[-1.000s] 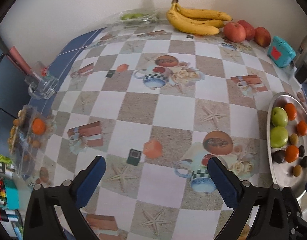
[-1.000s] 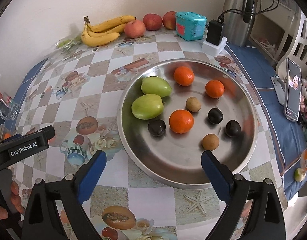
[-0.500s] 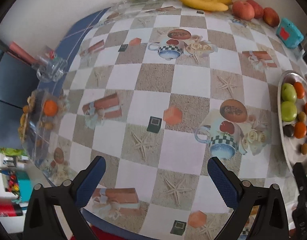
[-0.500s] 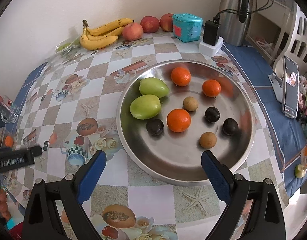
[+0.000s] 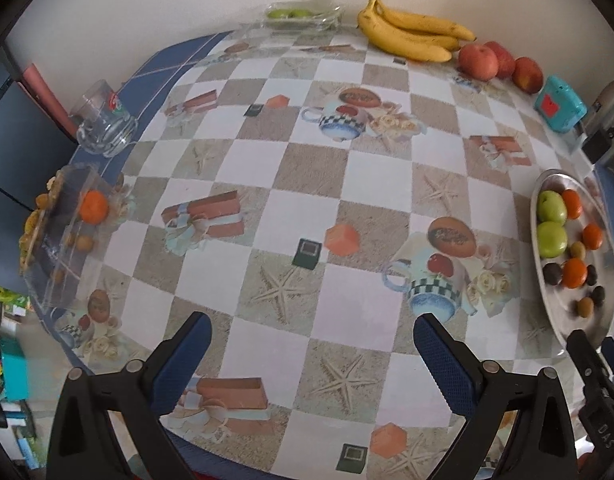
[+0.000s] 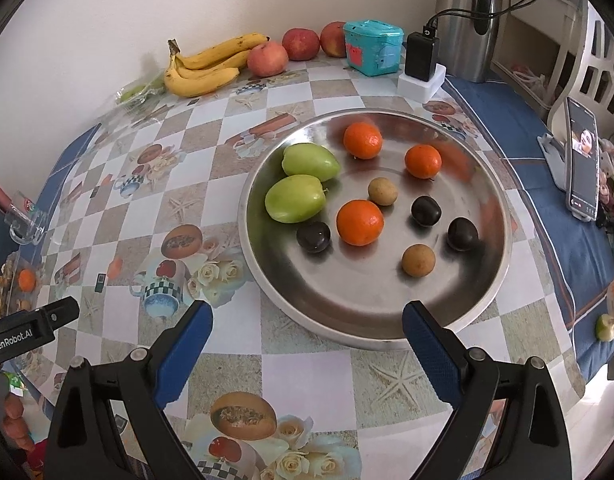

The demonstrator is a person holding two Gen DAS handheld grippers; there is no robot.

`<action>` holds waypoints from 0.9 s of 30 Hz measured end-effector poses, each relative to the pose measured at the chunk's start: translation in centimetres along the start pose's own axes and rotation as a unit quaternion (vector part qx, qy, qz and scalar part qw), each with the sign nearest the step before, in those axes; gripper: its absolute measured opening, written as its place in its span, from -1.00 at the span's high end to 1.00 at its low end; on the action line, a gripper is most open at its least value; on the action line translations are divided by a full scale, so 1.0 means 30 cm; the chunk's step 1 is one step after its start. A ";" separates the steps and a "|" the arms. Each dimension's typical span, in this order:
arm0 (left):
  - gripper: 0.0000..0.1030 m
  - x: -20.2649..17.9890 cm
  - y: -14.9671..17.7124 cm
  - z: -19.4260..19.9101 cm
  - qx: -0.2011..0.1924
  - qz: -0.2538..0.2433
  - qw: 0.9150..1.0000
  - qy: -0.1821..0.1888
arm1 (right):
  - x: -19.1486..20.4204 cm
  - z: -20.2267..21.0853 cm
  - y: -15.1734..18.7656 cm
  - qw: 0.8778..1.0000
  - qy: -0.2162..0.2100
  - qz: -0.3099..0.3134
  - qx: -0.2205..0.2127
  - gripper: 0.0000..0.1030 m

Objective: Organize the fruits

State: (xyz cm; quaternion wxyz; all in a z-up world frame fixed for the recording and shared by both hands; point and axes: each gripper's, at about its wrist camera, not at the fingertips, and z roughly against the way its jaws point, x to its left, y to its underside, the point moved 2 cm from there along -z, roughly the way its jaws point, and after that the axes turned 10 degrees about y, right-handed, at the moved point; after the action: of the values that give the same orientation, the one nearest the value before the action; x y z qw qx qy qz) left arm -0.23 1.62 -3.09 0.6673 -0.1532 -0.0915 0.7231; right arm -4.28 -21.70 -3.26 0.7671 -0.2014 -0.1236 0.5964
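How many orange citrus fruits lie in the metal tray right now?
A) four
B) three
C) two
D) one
B: the right wrist view shows three orange fruits in the metal tray, at and.

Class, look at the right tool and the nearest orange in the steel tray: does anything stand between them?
Only the tray's near rim. The right tool hangs open just outside it, and bare steel runs from there to the orange; the plums sit off to either side.
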 end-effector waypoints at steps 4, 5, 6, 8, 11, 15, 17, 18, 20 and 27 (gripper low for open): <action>-0.98 -0.023 0.003 0.007 -0.014 -0.015 1.000 0.002 | 0.011 -0.002 0.000 1.000 0.007 0.007 0.000 -0.86; -0.98 -0.028 0.003 0.006 -0.016 -0.018 1.000 0.003 | 0.013 -0.002 0.000 1.000 0.008 0.009 0.001 -0.86; -0.98 -0.032 0.004 0.005 -0.018 -0.020 1.000 0.005 | 0.015 -0.003 0.000 1.000 0.010 0.010 0.001 -0.86; -0.98 -0.039 0.006 0.001 -0.020 -0.024 1.000 0.008 | 0.016 -0.006 0.000 1.000 0.013 0.011 0.002 -0.86; -0.98 -0.044 0.012 -0.007 -0.018 -0.027 0.999 0.011 | 0.012 -0.006 0.000 1.000 0.016 0.010 0.002 -0.86; -0.98 -0.050 0.017 -0.015 -0.014 -0.029 0.999 0.020 | 0.006 -0.007 -0.003 1.000 0.013 0.005 0.003 -0.86; -0.98 -0.048 0.016 -0.017 -0.013 -0.027 0.999 0.025 | 0.004 -0.007 -0.004 1.000 0.015 0.006 0.004 -0.86; -0.98 -0.048 0.016 -0.017 -0.012 -0.025 0.999 0.027 | 0.005 -0.006 -0.004 1.000 0.014 0.006 0.003 -0.86; -0.98 -0.048 0.016 -0.018 -0.011 -0.024 0.999 0.031 | 0.006 -0.002 -0.007 1.000 0.014 0.008 0.002 -0.86; -0.98 -0.045 0.014 -0.016 -0.008 -0.024 0.999 0.031 | 0.027 0.008 -0.009 0.999 0.022 0.028 -0.004 -0.86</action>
State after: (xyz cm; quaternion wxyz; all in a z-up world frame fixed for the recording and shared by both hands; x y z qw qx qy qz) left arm -0.36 0.20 -3.54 0.6859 -0.1784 -0.0802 0.7010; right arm -3.94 -20.95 -2.94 0.7519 -0.2209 -0.1039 0.6124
